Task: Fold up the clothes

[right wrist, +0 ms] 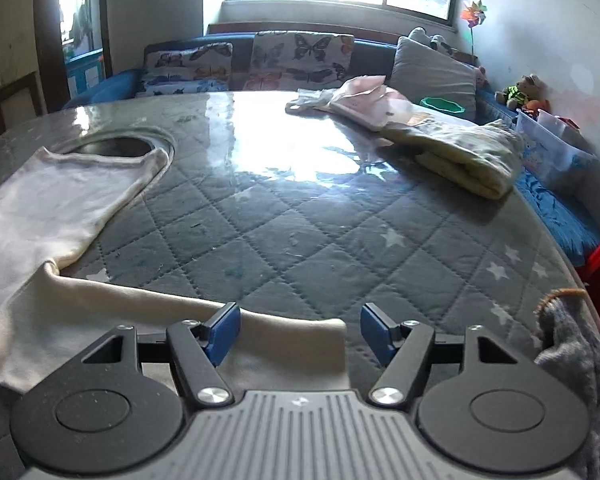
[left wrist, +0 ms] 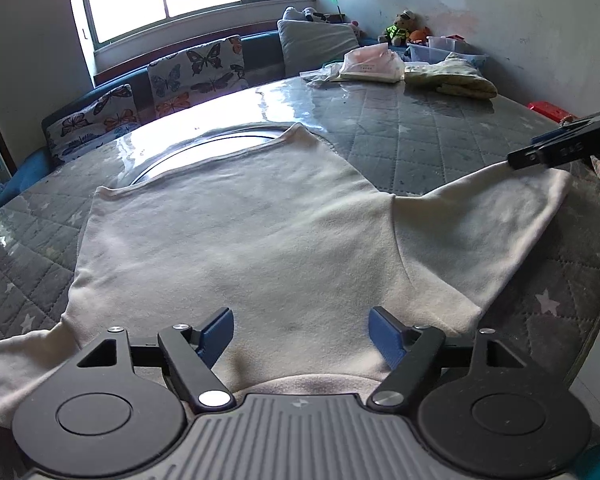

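Observation:
A white long-sleeved shirt (left wrist: pixel 236 236) lies spread flat on the quilted grey table (left wrist: pixel 440 140), hem toward the far side. My left gripper (left wrist: pixel 301 334) is open just above the shirt's near edge by the collar. My right gripper (right wrist: pixel 300 334) is open over the end of the right sleeve (right wrist: pixel 180 324), the cuff between its fingers. In the left wrist view the right gripper (left wrist: pixel 540 154) shows at the sleeve's end. The shirt's body also shows in the right wrist view (right wrist: pixel 48 208).
A folded yellowish garment (right wrist: pixel 460 156) and a pink bag (right wrist: pixel 364 100) lie at the table's far side. A round hole (right wrist: pixel 108 146) in the table lies under the shirt's hem. Butterfly cushions (right wrist: pixel 300 56) line a bench behind. A grey cloth (right wrist: pixel 572 344) hangs at the right edge.

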{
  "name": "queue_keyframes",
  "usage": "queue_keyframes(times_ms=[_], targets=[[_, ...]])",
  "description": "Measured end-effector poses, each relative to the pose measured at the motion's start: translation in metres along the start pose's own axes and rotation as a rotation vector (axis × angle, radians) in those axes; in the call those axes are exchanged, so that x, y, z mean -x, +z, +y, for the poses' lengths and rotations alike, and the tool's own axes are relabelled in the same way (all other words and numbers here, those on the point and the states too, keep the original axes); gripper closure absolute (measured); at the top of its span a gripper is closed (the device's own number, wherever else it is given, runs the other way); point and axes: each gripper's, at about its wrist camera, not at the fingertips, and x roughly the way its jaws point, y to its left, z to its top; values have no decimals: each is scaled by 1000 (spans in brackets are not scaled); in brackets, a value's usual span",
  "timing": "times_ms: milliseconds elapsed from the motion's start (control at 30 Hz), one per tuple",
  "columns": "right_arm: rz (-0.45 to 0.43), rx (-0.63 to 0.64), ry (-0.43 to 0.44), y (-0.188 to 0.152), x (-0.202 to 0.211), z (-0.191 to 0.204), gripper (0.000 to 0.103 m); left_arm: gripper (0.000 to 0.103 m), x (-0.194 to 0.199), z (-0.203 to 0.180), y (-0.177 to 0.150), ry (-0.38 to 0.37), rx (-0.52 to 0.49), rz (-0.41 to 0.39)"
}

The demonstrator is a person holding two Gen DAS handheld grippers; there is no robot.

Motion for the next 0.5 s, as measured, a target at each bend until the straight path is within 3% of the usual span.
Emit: queue_keyframes(times_ms=[367,433,500], targets=[[77,-69,20,-22,17,-17,59,21,1,-2,-1,1,-2,1],[73,-79,21,-25,18,-16,67,20,1,-4,-1,3,-2,1],[72,-82,18,-25,20,-16,82,20,1,-5,-1,4,-3,1]])
